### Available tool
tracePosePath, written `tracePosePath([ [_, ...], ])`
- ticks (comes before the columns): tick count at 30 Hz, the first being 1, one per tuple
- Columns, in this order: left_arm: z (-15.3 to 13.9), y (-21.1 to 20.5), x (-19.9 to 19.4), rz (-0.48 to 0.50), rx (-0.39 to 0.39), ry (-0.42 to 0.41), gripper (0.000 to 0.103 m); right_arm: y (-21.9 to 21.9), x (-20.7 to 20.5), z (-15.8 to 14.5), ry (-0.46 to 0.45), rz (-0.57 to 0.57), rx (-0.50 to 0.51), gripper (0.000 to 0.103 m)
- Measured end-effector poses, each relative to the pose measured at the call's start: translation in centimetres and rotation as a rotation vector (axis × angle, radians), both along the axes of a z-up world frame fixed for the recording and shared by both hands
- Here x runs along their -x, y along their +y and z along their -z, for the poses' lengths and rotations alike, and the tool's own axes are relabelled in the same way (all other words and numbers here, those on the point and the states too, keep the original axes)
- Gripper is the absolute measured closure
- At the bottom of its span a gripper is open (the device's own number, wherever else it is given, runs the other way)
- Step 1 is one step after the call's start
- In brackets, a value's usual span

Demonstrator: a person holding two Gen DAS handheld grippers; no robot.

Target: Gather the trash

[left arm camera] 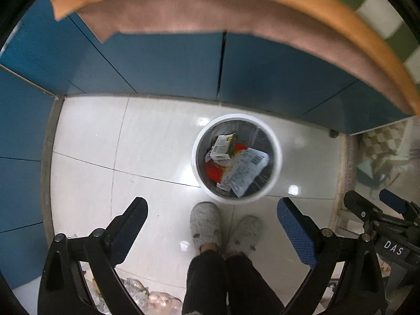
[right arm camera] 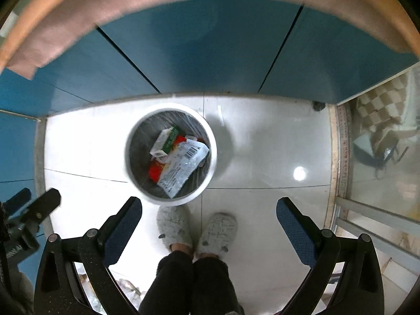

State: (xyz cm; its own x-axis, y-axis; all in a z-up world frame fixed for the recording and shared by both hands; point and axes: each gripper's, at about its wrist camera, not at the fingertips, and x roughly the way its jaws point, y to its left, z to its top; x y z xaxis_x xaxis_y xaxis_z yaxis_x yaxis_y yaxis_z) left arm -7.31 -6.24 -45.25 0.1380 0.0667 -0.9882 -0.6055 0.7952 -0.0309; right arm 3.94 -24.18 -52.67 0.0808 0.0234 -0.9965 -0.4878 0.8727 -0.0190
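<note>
Holding both hand-held grippers high over the bin (left arm camera: 195,162), with the trash already inside.

We keep the left hand-held gripper (left arm camera: 212,220) and the right hand-held gripper (right arm camera: 209,219) released and empty, pointing straight down. The carton (right arm camera: 166,141) and plastic wrapper (right arm camera: 181,169) lie in the bin, which stands on the floor (right arm camera: 262,144) just beyond our slippers (right arm camera: 174,225), near the blue cabinet (right arm camera: 210,52), likely within easy reach for dropping.

- I see glossy white floor tiles (left arm camera: 147,141) — lamp glare on them.
- My bin (left arm camera: 275,141) looks smooth white plastic, lined with clear film.
- Slippers (right arm camera: 173,225): fuzzy grey cloth.
- Cabinet fronts (right arm camera: 210,52): matt blue.
</note>
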Motion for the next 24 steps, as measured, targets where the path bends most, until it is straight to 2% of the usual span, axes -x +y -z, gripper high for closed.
tracePosePath([
  [9,-14.3,-4.3,3.3,0.018,-0.020,-0.068,0.002,-2.5,4.2,-17.0,-0.055,-0.026,-0.071,0.000],
  [10,-15.1,-4.5,3.7,0.020,-0.021,-0.076,0.002,-2.9,4.9,-19.3,-0.064,-0.028,-0.081,0.000],
  [13,-19.7,-5.0,5.4,0.023,0.000,-0.120,0.002,-3.8,6.3,-24.5,-0.076,-0.030,-0.104,0.000],
  [17,-23.9,-5.3,6.6,0.045,0.009,-0.164,0.002,-4.7,8.0,-31.1,-0.068,-0.038,-0.145,0.000],
  [21,-29.2,-4.9,7.7,0.059,0.022,-0.246,0.002,-4.8,9.5,-37.0,-0.085,-0.059,-0.197,0.000],
  [24,-32.6,-4.5,8.6,0.069,0.033,-0.303,0.002,-4.9,10.5,-40.2,-0.081,-0.063,-0.246,0.000],
])
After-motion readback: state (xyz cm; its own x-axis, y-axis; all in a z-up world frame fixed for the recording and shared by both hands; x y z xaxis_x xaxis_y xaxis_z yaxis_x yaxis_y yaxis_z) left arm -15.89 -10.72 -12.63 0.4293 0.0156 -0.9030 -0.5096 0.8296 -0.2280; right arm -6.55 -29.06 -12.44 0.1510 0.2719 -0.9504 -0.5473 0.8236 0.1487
